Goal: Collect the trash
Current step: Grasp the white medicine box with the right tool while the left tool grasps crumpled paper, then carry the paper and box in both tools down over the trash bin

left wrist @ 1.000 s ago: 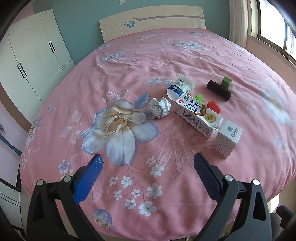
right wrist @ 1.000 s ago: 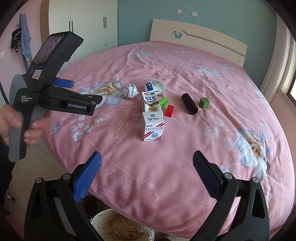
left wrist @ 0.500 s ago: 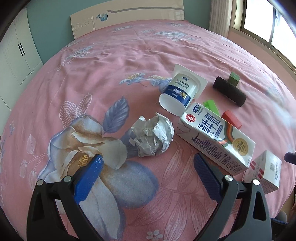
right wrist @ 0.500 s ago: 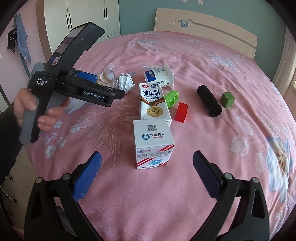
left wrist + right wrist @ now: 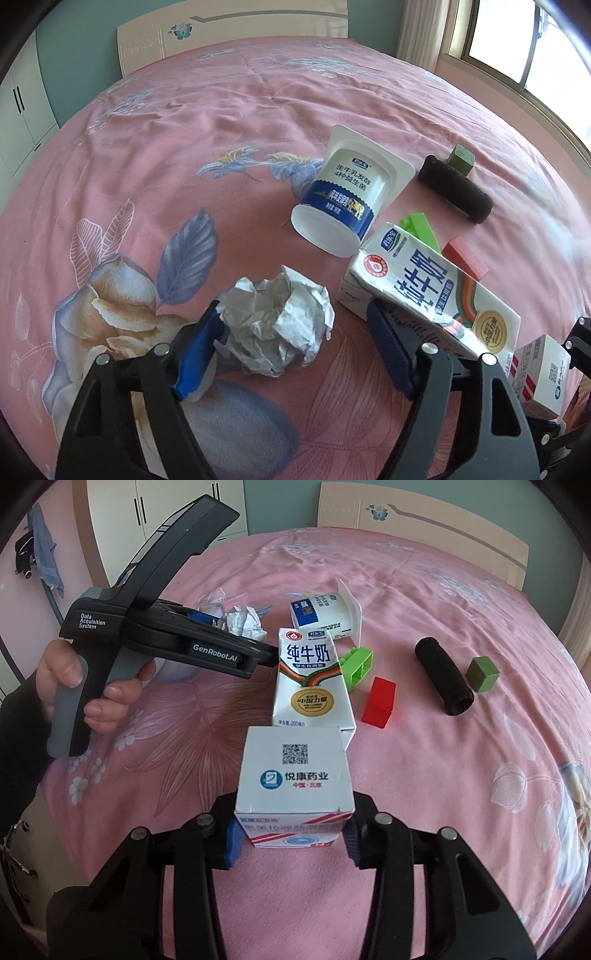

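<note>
A crumpled paper ball (image 5: 277, 328) lies on the pink floral bedspread (image 5: 221, 122), between the fingers of my left gripper (image 5: 295, 332); the left pad touches it, the right pad stands a little off it, so the jaws are narrowed but open. My right gripper (image 5: 291, 834) is shut on the white medicine box (image 5: 295, 775), pads against both its sides. A milk carton (image 5: 428, 291) lies beside the ball and also shows in the right wrist view (image 5: 312, 683). A yogurt cup (image 5: 347, 192) lies on its side behind it.
A black cylinder (image 5: 443, 675), a dark green cube (image 5: 482, 674), a red block (image 5: 380, 701) and a light green brick (image 5: 358, 666) lie right of the carton. The headboard (image 5: 229, 33) and wardrobe (image 5: 18, 103) stand at the far side.
Both grippers moved forward and narrowed. The left came around the paper ball. The right closed on the medicine box.
</note>
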`<state>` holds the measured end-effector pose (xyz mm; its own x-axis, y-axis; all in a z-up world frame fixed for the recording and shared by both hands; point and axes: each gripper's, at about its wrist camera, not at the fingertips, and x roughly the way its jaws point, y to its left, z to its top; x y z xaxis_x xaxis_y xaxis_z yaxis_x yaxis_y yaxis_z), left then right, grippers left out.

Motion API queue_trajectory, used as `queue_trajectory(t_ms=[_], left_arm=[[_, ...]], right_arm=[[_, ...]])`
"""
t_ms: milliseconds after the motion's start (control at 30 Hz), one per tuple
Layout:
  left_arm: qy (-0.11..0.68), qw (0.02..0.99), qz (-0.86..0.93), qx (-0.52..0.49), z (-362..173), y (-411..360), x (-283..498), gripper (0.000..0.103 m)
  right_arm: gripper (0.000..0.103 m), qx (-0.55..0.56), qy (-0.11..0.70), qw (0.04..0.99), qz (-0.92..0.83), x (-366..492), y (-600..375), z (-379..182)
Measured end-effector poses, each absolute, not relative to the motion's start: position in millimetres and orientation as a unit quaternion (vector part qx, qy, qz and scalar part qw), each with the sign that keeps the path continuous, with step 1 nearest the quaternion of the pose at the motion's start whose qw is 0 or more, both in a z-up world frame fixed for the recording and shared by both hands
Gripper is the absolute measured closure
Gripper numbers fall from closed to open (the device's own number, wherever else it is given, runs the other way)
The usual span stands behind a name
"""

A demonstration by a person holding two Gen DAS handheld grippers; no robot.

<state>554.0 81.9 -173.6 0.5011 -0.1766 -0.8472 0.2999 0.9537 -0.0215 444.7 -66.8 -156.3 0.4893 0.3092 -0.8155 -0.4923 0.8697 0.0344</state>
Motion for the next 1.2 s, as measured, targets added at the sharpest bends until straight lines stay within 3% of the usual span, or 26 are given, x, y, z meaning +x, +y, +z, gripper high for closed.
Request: queue_trajectory(t_ms=[133,233,667,1200], left_arm=[[0.484,0.862,-0.134,0.074,-180.1,77.8,554.0,0.062],[0.485,0.863,-0.131,0.058,-177.0,79.9,553.8,0.069],[0.48,0.869,-0.092,0.075,-122.7,72.8,503.4,0.07],[0.397,0.908,-0.077,0.112,46.0,26.1,347.5,0.069]], right_arm=[[0.059,-0.106,0.445,0.858,0.234,443.8,-67.9,-155.4],[0.059,-0.108,0.445,0.858,0.232,441.3,-69.5,-154.2],[0.059,-0.086,0.424,0.874,0.221,418.6,-97.0,-103.4],[0.059,-0.094,0.345,0.914,0.193,333.0,-145.7,51.4]])
